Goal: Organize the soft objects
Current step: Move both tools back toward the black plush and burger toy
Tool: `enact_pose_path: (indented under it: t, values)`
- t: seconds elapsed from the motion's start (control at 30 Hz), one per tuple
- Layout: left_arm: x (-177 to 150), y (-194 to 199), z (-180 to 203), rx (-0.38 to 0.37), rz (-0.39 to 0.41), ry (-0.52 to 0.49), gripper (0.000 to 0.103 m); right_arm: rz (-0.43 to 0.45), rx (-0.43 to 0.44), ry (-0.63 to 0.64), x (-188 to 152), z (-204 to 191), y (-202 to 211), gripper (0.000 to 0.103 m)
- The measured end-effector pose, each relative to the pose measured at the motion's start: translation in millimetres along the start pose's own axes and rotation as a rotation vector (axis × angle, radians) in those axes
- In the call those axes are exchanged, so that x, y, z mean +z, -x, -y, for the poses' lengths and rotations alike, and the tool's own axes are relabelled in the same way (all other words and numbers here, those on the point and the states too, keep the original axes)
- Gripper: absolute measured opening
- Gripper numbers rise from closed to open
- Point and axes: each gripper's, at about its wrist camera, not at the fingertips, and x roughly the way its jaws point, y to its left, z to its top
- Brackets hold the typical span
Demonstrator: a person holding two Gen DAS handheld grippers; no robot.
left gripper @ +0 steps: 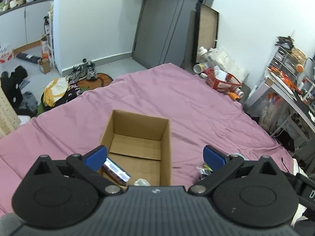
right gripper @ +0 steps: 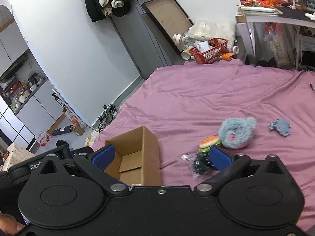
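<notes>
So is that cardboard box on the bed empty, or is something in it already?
Not empty. The box stands open-topped, with a patterned roll and a pale lump at its near end.

The right gripper (right gripper: 160, 157) hangs wide open and empty above an open cardboard box (right gripper: 137, 153) on a pink bedsheet (right gripper: 216, 98). Right of the box lie a burger toy (right gripper: 209, 141), a fluffy blue plush (right gripper: 236, 132), a crinkled clear packet (right gripper: 194, 164) and a small blue-grey toy (right gripper: 280, 127).
</notes>
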Motion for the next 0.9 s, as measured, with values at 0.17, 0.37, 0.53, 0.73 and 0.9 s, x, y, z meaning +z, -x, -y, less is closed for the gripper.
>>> enact_pose_path:
  t: [0.17,0.37,0.53,0.73,0.9]
  values:
    - [-7.4,5.7,21.0,-0.01,-0.011,0.01,0.103,0.003,-0.006,-0.023,2.3,25.2,13.2,0.103]
    - [-17.1,10.1,53.5,-0.013,-0.01,-0.051,0.103,0.031,-0.026,-0.053,7.6,60.4,31.5,0.103]
    - [-23.6,11.1,76.8,-0.006,-0.007,-0.084,0.103,0.037,-0.042,-0.099,8.9,91.8,41.0,0.103]
    - [-31.2,0.9,100.4,-0.007,-0.054,-0.116,0.103,0.049,-0.046,-0.128,13.0,121.6,46.4,0.103]
    - [-35.5,-5.5,112.6,0.007,-0.061,-0.133,0.103,0.034,-0.04,-0.161,14.4,142.8,38.3,0.103]
